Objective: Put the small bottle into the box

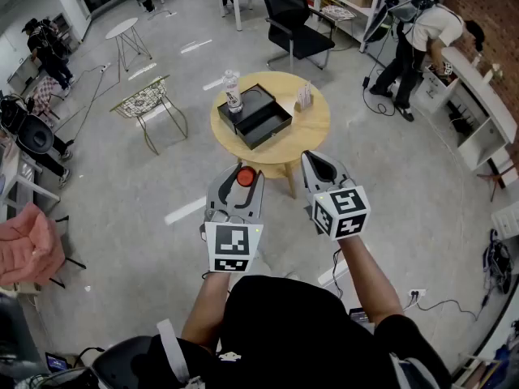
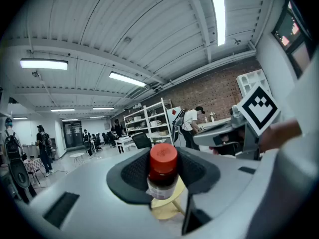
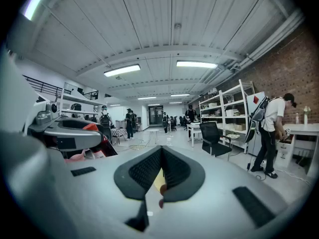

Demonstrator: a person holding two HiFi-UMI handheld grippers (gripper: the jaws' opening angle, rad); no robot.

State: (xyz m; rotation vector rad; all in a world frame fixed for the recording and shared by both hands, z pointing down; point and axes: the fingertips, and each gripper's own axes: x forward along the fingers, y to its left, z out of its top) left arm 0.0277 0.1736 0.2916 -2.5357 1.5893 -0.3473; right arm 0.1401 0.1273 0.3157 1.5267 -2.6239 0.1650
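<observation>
Red-capped small bottle clamped in left gripper; right gripper fingers pinched shut, both held level.

Round wooden table, clear water bottle standing on it, black office chair behind, wire chair at left

Person in a black short-sleeved top, pale grey left tongs and right tongs, black ribbed pads inside, each carrying a white cube printed with black square markers
</observation>
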